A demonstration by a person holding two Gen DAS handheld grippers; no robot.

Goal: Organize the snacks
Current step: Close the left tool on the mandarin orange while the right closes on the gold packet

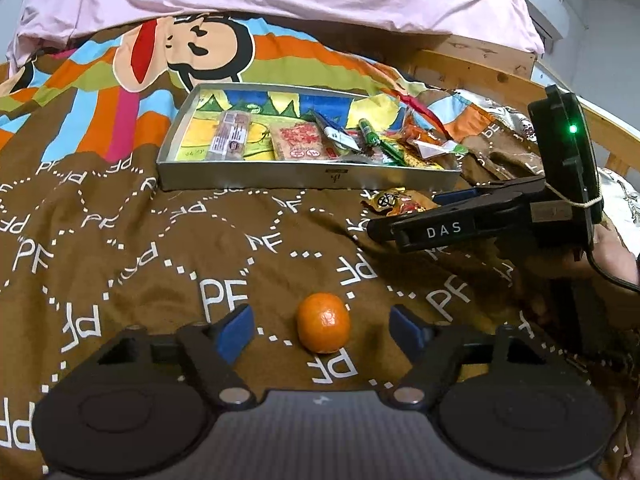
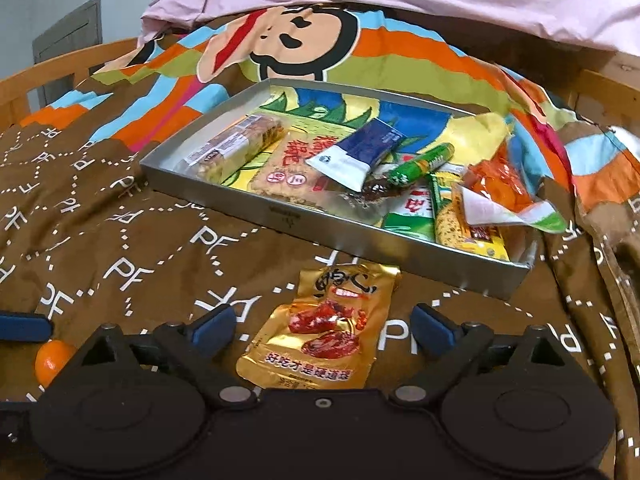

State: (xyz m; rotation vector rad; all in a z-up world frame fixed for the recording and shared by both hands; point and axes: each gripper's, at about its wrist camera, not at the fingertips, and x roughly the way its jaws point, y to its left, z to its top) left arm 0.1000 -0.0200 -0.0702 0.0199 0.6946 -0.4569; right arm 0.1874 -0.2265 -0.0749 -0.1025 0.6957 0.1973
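While both of my tools hung low over the bed (image 1: 120, 240), each had one loose snack lined up ahead of it. My left tool (image 1: 322, 330) stood wide open with nothing in it, its blue pads either side of the mandarin (image 1: 323, 322) and clear of the skin. My right tool (image 2: 323, 326) was likewise spread wide and empty, its pads flanking the gold pouch (image 2: 326, 332), which lay flat on the quilt just in front of the tin (image 2: 320, 226). That tin already held a row of packets: a biscuit roll (image 2: 232, 148), a red-printed pack (image 2: 290, 170), a blue sachet (image 2: 358, 152), a green stick (image 2: 420, 166) and an orange bag (image 2: 500, 184) crowded toward its right end, with bare floor left at the far side. I judged the mandarin light, firm and round, apt to roll on soft bedding, with a skin that would bruise under a hard squeeze; I would take it across its middle, gently. I judged the pouch light, slick and limp, hard to pinch while flat, since closing across its width would probably only buckle the foil; I would rather catch a sealed edge or a side seam and let it hang. Both snacks seemed bound for the tin, whose low wall should be easy to clear.
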